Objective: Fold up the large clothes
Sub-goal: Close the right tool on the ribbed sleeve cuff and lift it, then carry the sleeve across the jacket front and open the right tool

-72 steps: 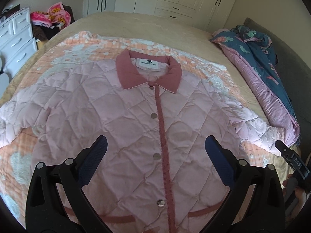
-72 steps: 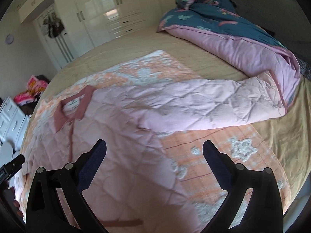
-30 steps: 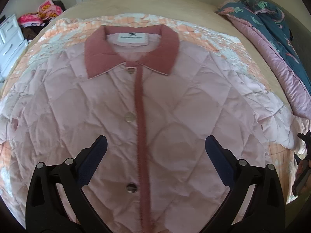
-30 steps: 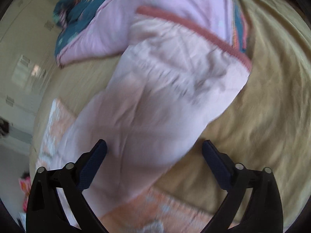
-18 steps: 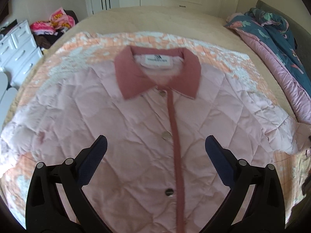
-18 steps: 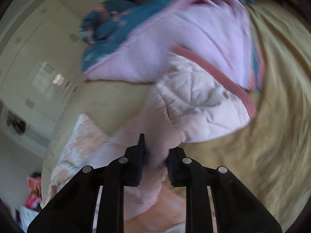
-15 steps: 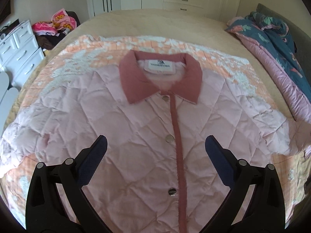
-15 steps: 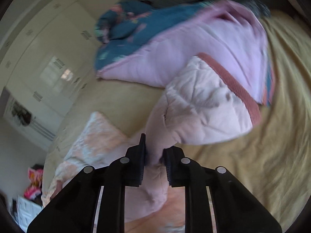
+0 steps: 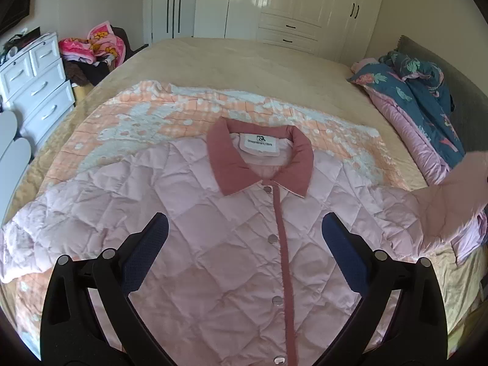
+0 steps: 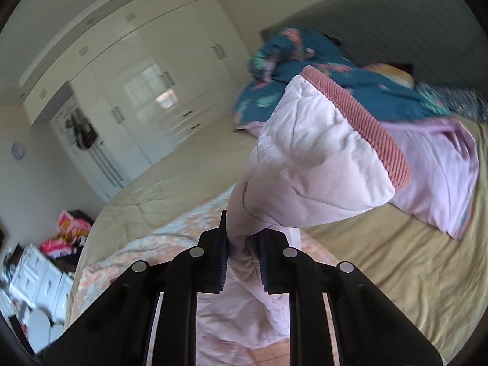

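Note:
A pink quilted jacket [image 9: 219, 238] with a dusty-red collar [image 9: 262, 164] lies front up, snapped shut, on an orange and white blanket [image 9: 146, 116] on the bed. My left gripper [image 9: 244, 244] hovers open above the jacket's chest, nothing between its fingers. My right gripper [image 10: 244, 259] is shut on the jacket's right sleeve [image 10: 311, 158], which is lifted off the bed; its ribbed red cuff [image 10: 360, 122] flops forward above the jaws. In the left wrist view the raised sleeve [image 9: 451, 195] shows at the right edge.
A blue floral duvet with pink lining [image 9: 421, 103] is heaped at the bed's right side by the grey headboard [image 9: 457, 73]. White wardrobes [image 9: 289, 6] stand beyond the bed. A white drawer unit [image 9: 36, 82] and a pile of clothes [image 9: 94, 45] are at the left.
My right gripper shut on the right sleeve near the cuff and lifted it off the bed, rolling as it rose. My left gripper stayed open and pulled up and back from the jacket.

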`<control>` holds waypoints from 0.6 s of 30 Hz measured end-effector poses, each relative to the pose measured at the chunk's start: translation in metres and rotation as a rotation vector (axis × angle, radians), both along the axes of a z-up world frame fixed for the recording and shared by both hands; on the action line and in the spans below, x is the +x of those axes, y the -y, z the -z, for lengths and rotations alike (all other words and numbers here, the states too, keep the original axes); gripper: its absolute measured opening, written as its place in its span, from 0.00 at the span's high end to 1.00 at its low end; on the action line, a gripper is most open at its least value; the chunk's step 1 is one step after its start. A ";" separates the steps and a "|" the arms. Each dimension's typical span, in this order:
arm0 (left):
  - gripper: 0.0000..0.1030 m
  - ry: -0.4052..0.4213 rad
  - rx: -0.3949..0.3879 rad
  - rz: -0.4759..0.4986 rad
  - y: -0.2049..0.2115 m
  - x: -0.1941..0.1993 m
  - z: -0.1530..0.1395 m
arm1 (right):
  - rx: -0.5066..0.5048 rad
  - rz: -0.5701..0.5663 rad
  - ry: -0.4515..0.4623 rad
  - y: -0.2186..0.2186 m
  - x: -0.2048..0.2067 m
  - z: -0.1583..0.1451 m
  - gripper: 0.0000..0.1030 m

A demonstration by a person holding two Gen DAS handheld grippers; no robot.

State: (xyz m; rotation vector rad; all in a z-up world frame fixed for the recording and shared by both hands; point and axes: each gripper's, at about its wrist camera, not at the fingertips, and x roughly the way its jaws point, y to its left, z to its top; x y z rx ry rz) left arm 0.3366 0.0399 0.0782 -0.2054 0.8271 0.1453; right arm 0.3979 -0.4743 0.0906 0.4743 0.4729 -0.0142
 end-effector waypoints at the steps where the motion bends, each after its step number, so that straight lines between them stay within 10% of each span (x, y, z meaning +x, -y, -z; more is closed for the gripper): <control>1: 0.08 -0.002 -0.005 -0.001 -0.004 -0.001 -0.001 | -0.020 -0.019 0.011 -0.012 0.000 -0.008 0.85; 18: 0.08 0.018 -0.027 -0.025 -0.056 -0.023 -0.008 | -0.221 -0.240 0.089 -0.163 -0.005 -0.058 0.85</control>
